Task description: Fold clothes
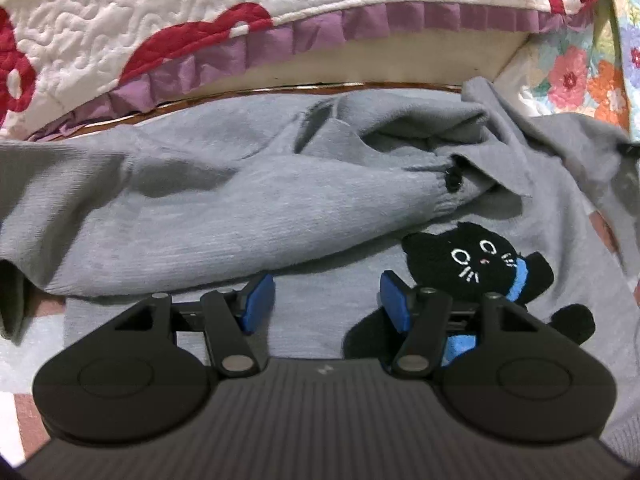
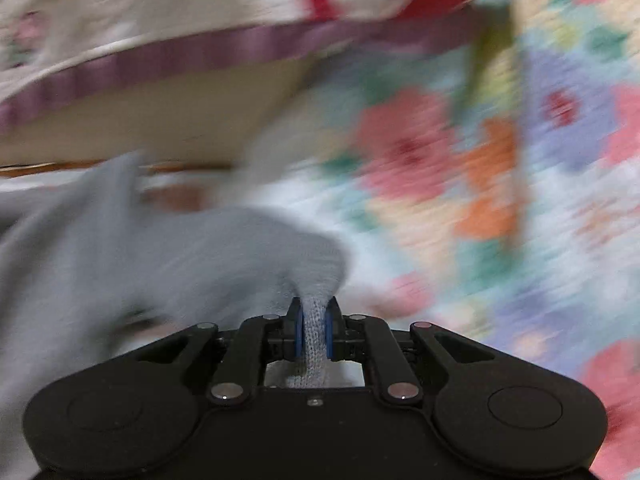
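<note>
A grey knit sweater (image 1: 192, 216) lies spread before me, one sleeve folded across its body, its cuff (image 1: 444, 196) near the middle. A black cat patch (image 1: 476, 264) with a blue collar sits on its front. My left gripper (image 1: 326, 300) is open and empty just above the sweater's body, beside the cat patch. My right gripper (image 2: 314, 330) is shut on a bunched piece of the grey sweater (image 2: 224, 248), which trails off to the left. The right wrist view is blurred by motion.
A white quilted cover (image 1: 140, 28) with red shapes and a purple ruffle (image 1: 360, 20) hangs behind the sweater. A floral cloth (image 2: 460, 168) lies at the right. A wooden edge (image 1: 280, 88) runs under the quilt.
</note>
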A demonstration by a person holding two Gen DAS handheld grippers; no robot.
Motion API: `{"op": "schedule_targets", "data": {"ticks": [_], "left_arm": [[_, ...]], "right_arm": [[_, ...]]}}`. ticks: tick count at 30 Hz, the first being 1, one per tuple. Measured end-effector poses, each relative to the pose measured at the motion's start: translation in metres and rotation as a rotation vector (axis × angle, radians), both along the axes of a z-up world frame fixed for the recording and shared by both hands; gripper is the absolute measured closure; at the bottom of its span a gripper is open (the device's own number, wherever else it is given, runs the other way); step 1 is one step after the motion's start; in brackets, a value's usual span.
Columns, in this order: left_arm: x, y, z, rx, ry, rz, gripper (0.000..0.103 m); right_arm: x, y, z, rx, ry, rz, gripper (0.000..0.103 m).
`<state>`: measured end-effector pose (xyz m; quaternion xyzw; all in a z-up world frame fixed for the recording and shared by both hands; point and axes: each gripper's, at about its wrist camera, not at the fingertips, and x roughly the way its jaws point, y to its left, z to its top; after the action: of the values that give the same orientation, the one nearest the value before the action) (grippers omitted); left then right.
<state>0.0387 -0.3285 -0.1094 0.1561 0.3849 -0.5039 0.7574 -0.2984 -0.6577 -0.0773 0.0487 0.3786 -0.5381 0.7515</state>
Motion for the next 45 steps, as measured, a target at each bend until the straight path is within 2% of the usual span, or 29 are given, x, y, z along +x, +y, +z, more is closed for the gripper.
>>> {"op": "schedule_targets", "data": {"ticks": [3, 7, 9, 12, 15, 21, 26, 29, 32, 34, 36, 37, 39, 41, 43, 45], "left_arm": [[0.009, 0.004, -0.003, -0.007, 0.011, 0.014, 0.042], [0.018, 0.008, -0.013, 0.009, 0.043, 0.037, 0.042], [0.020, 0.010, -0.016, 0.012, 0.053, 0.048, 0.042], [0.021, 0.013, -0.014, 0.009, 0.047, 0.056, 0.041], [0.022, 0.013, -0.012, 0.004, 0.032, 0.060, 0.040], [0.030, 0.018, -0.001, -0.011, -0.007, 0.101, 0.040], [0.042, 0.029, 0.003, -0.036, -0.020, 0.149, 0.037], [0.050, 0.033, 0.003, -0.055, 0.002, 0.171, 0.037], [0.057, 0.035, 0.001, -0.083, 0.045, 0.170, 0.037], [0.060, 0.032, 0.001, -0.084, 0.065, 0.132, 0.038], [0.065, 0.024, 0.002, -0.071, 0.087, 0.096, 0.043], [0.068, 0.021, 0.003, -0.079, 0.106, 0.092, 0.047], [0.073, 0.018, 0.004, -0.098, 0.166, 0.101, 0.064], [0.071, 0.020, 0.000, -0.102, 0.202, 0.084, 0.070], [0.067, 0.021, -0.013, -0.055, 0.192, 0.084, 0.071], [0.064, 0.023, -0.024, -0.017, 0.180, 0.097, 0.071]], "right_arm": [[-0.023, -0.033, 0.013, -0.083, 0.133, -0.111, 0.092], [-0.031, -0.062, -0.002, 0.034, 0.231, -0.183, 0.080], [-0.026, -0.060, -0.013, 0.052, 0.252, -0.217, 0.066], [-0.021, -0.046, -0.023, 0.080, 0.177, -0.207, 0.061], [-0.003, -0.031, -0.025, 0.102, 0.046, -0.118, 0.055], [0.063, 0.001, -0.023, 0.222, -0.180, 0.117, 0.053], [0.137, 0.028, -0.013, 0.328, -0.280, 0.332, 0.052], [0.173, 0.050, -0.003, 0.388, -0.318, 0.455, 0.052], [0.211, 0.078, -0.003, 0.494, -0.299, 0.637, 0.053], [0.236, 0.097, -0.004, 0.568, -0.278, 0.764, 0.053], [0.261, 0.117, -0.006, 0.584, -0.205, 0.874, 0.054], [0.273, 0.124, -0.012, 0.586, -0.172, 0.903, 0.053], [0.296, 0.139, -0.022, 0.591, -0.105, 0.960, 0.052], [0.312, 0.150, -0.029, 0.570, -0.047, 0.999, 0.047], [0.323, 0.156, -0.035, 0.508, -0.009, 1.019, 0.035], [0.325, 0.153, -0.036, 0.521, -0.038, 0.987, 0.034]]}}
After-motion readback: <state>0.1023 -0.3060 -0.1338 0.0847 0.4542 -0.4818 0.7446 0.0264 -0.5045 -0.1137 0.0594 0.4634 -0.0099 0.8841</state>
